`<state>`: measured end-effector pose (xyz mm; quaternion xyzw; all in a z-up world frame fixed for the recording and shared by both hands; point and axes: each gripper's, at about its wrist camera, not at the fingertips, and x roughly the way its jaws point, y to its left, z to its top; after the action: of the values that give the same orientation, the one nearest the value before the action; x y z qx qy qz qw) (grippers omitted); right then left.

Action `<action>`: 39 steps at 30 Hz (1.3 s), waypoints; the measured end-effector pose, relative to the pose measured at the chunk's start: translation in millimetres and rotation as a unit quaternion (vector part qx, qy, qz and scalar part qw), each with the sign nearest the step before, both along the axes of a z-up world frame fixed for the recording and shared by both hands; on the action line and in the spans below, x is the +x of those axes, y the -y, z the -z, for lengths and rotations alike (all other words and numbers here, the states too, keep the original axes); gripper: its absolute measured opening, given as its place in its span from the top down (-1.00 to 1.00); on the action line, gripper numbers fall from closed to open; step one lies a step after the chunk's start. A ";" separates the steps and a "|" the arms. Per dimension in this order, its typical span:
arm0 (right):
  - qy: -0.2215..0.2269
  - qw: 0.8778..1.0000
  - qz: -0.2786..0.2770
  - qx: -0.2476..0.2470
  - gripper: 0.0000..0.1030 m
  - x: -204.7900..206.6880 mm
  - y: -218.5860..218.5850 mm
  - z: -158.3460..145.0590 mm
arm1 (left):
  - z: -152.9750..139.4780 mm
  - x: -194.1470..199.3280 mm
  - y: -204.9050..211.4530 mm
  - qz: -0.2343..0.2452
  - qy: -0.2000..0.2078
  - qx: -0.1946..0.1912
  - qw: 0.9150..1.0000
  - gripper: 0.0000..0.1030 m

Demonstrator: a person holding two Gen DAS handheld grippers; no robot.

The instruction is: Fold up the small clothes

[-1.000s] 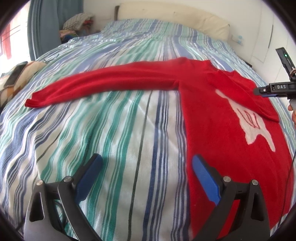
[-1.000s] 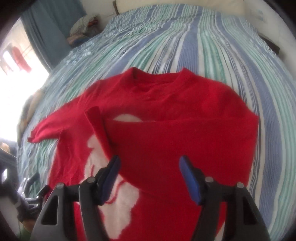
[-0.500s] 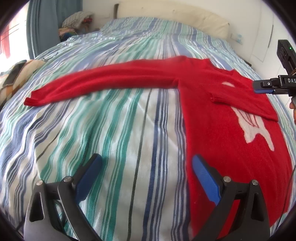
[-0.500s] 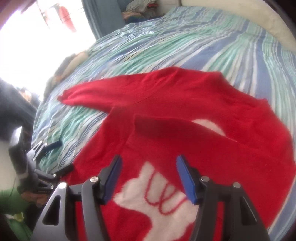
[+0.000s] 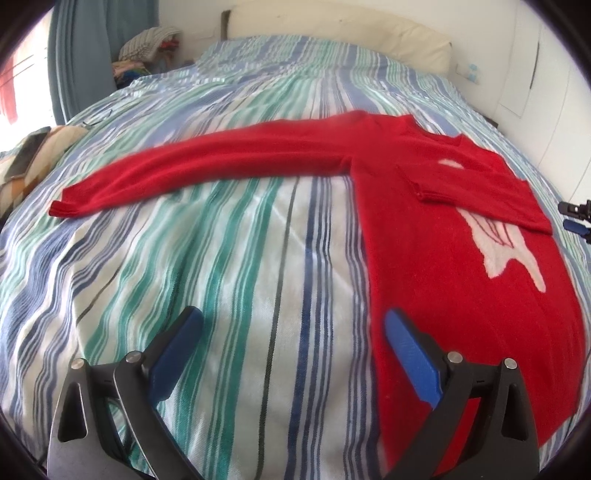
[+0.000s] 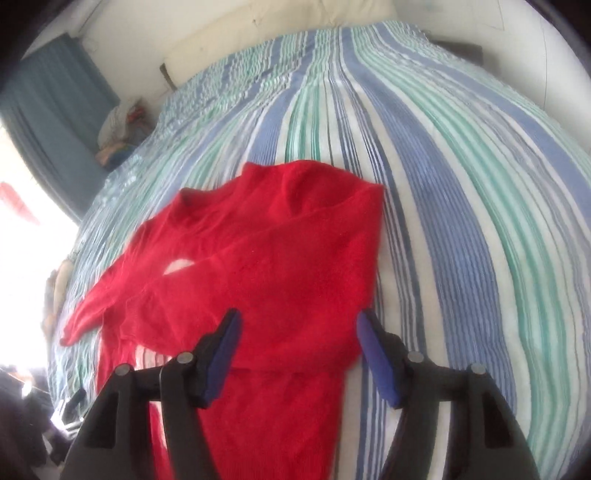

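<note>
A red long-sleeved sweater with a white print lies flat on the striped bed. One sleeve stretches out to the left; the other sleeve is folded across the chest. My left gripper is open and empty, low over the bedspread beside the sweater's left edge. My right gripper is open and empty, over the folded sleeve near the sweater's right side. Its tips also show in the left wrist view.
The striped bedspread covers the whole bed. A cream headboard cushion runs along the far wall. A pile of clothes sits by the blue curtain. A patterned cushion with a phone lies at the left edge.
My right gripper swung back from looking left across the sweater to facing up the bed over the folded sleeve, and pulled away to the sweater's right. My left gripper barely moved.
</note>
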<state>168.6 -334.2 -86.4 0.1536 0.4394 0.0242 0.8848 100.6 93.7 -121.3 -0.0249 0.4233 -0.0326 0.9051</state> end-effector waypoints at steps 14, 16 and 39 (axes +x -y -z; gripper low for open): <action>0.102 0.978 0.182 -0.018 -0.66 -133.2 104.3 54.0 | 15.1 35.9 -5.1 -0.032 0.017 0.061 0.997 -0.96; 0.108 0.976 0.188 -0.017 -0.66 -133.8 103.4 55.9 | 23.3 38.7 0.4 -0.027 0.011 0.078 0.997 -0.98; 0.088 0.978 0.181 -0.047 -0.78 -121.8 92.2 60.0 | 26.5 35.6 -7.0 -0.021 -0.003 0.045 0.999 -0.99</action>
<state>46.9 -426.3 -146.4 0.1866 0.3249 -0.1436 0.9160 136.2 100.7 -147.9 0.0071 0.4266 0.0060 0.9044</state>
